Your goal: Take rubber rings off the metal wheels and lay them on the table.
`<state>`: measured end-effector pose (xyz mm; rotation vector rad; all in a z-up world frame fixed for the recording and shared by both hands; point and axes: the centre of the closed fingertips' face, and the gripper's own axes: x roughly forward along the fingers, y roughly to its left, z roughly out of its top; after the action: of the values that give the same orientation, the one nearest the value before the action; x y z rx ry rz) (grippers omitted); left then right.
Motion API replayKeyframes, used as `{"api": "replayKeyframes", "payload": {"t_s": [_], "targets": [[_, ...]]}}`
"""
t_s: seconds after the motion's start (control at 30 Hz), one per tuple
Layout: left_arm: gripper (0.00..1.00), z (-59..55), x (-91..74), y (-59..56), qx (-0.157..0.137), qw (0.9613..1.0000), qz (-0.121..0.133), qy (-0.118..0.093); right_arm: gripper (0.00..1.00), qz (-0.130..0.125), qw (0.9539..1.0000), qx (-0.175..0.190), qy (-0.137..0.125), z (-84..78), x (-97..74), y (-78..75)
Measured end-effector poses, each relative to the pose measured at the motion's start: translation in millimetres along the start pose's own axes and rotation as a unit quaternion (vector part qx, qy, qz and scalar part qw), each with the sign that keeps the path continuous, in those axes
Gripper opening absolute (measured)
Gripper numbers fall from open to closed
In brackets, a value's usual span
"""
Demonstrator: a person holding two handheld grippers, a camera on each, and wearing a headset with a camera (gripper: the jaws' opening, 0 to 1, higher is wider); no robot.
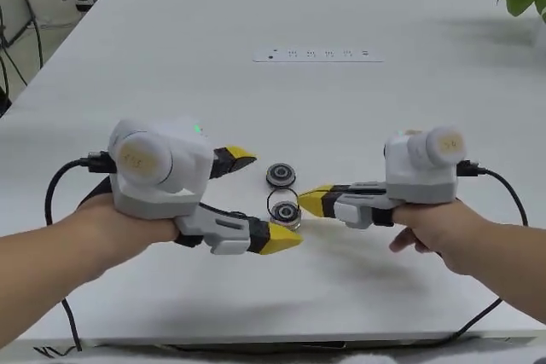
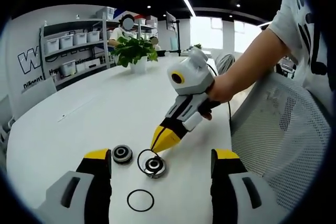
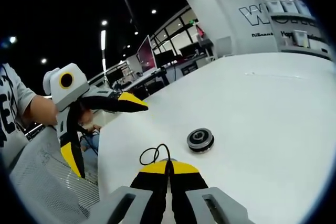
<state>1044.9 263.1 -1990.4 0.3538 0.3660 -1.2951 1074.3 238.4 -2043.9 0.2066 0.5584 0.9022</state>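
I am keeping the right gripper (image 3: 168,170) pressed together on a rubber ring (image 3: 152,155), which is kinking into a loose loop above the near wheel (image 2: 155,166); I am judging it light, soft and stretchy, best pinched at a lifted edge. The left gripper (image 2: 160,157) is sitting spread wide, gripping nothing, with both wheels just ahead between its jaws, and the small near wheel is probably going to skid on the smooth table (image 1: 256,83) unless pinned. One loose ring (image 2: 140,200) is lying flat beside it, and the far wheel (image 1: 281,175) is seemingly wearing its ring

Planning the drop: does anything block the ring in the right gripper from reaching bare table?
Nothing visible does. The right gripper pinches the rubber ring beside the near wheel, and bare table lies open just beyond them.
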Motion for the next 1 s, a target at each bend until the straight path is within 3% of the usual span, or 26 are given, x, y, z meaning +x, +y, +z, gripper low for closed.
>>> {"api": "replayKeyframes", "payload": {"t_s": [0.47,0.57,1.0], "targets": [[0.87,-2.0,-33.0,8.0,-0.012,0.9995,0.024,-0.018,0.0,0.014,0.9999,-0.001,0.0,2.1,6.9,14.9],[0.93,-3.1,-38.1,10.3,-0.001,0.9993,0.033,-0.017,0.0,0.017,0.9998,-0.002,0.0,3.5,8.5,19.5],[0.99,-8.1,-58.5,8.6,-0.018,0.9984,0.048,-0.024,0.0,0.031,0.9995,-0.001,0.0,6.3,18.2,29.2]]}}
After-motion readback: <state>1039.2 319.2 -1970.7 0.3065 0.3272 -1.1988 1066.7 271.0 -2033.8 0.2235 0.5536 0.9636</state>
